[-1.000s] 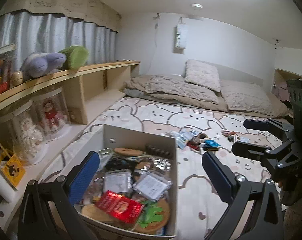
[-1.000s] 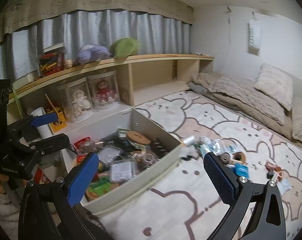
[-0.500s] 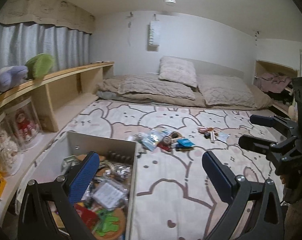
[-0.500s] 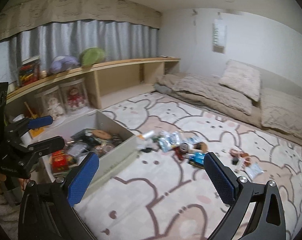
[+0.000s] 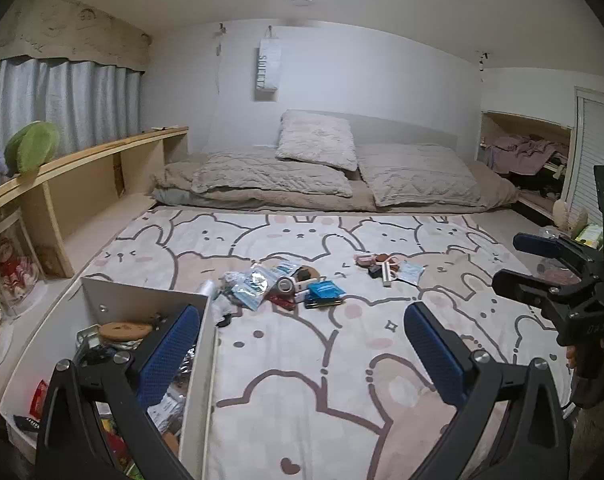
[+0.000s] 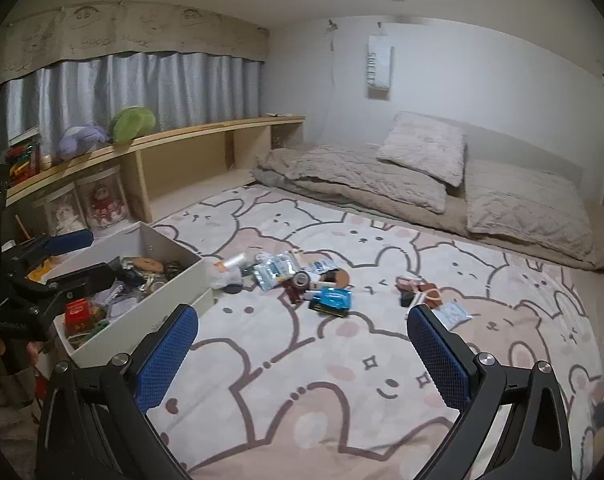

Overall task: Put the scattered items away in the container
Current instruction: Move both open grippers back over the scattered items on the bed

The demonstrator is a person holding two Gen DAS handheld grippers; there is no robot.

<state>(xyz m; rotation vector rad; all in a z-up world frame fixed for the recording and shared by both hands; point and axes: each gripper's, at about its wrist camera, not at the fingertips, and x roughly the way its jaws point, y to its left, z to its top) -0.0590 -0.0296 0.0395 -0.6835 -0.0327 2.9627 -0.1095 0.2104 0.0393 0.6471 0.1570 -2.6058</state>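
A white open box (image 5: 142,294) (image 6: 174,250), partly filled with small items, stands at the left on the bunny-print bed cover. Scattered items lie past it: clear packets (image 5: 254,286) (image 6: 274,272), a small can (image 5: 286,285), a blue packet (image 5: 323,291) (image 6: 333,298), and a second cluster with a brown and white piece (image 5: 381,266) (image 6: 417,292). My left gripper (image 5: 302,356) is open and empty, by the box's near corner. My right gripper (image 6: 302,360) is open and empty, above the cover, short of the items. Each gripper shows in the other's view, the right (image 5: 541,264) and the left (image 6: 66,256).
Pillows and a beige quilt (image 5: 321,172) lie at the bed's far end. A wooden shelf (image 6: 182,140) with plush toys and doll jars runs along the left. A niche with clothes (image 5: 525,156) is at the far right.
Both views have swung right, away from the box toward the scattered items on the cover. Both grippers stay open and empty.
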